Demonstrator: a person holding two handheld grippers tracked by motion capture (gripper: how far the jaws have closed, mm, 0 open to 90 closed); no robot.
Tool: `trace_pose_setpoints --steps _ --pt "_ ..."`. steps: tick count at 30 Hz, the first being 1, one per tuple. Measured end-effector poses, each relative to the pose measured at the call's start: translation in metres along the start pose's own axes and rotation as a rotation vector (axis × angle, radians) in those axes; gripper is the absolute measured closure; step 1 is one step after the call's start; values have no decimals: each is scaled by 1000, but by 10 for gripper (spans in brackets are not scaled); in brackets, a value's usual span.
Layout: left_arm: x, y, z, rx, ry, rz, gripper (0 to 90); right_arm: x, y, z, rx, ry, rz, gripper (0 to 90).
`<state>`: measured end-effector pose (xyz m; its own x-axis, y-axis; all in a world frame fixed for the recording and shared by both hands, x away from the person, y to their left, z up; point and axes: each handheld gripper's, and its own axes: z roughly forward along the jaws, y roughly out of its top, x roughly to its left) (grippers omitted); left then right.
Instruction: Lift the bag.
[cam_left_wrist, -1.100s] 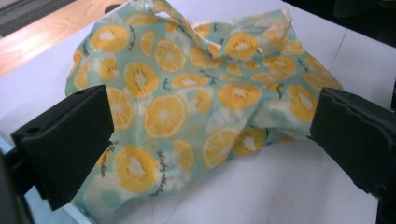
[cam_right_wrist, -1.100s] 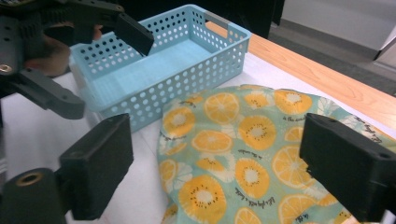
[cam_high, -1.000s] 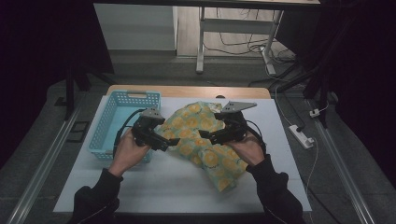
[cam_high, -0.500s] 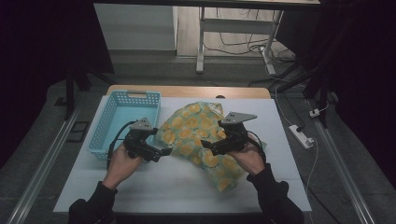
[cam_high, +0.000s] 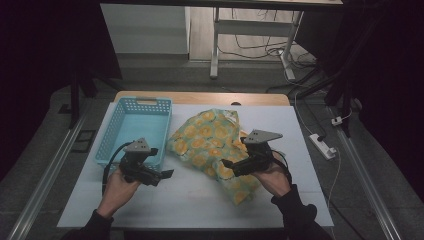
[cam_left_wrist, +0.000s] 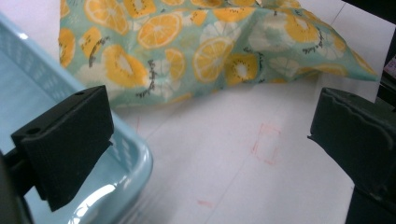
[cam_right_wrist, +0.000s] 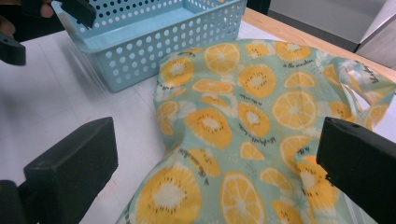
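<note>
1. Nearest the person, the left gripper (cam_high: 161, 175) hangs over bare table (cam_high: 200, 200) just in front of the basket's near right corner. Its jaws stand wide with nothing between them; the left gripper view looks past them to the cloth's near-left edge, which suggests it is lined up to take that edge.

2. The right gripper (cam_high: 229, 165) sits over the near right part of the cloth. Its jaws have just been opening and now stand as wide as they go; in the right gripper view the fabric lies below and between them, though whether the pads brush it is hard to tell from this angle. I would judge that it has let go, or is about to take a new hold.

3. The fruit-print cloth (cam_high: 210, 145), one piece, teal with orange slices, lies rumpled at the middle of the table, its left edge just beside the basket and one corner trailing toward the near right. It is loose and bunched, not folded, so it probably needs both grippers to handle.

4. The blue basket (cam_high: 120, 130), one, perforated and seemingly empty, stands to the left and a little farther back, within easy reach of the cloth: likely where the cloth belongs.

5. Count: two grippers, one cloth, one basket, one table.
</note>
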<state>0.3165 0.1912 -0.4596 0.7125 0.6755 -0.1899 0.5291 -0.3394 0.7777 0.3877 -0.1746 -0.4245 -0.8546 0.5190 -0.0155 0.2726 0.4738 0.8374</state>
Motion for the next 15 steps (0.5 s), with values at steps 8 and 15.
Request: trace_pose_setpoints --steps 8,15 --pt "-2 -19 -14 -24 28 -34 0 3 -14 -15 15 -19 8 0" --pt "-4 -40 -30 -32 55 -71 0 3 -33 -33 18 -56 32 0"
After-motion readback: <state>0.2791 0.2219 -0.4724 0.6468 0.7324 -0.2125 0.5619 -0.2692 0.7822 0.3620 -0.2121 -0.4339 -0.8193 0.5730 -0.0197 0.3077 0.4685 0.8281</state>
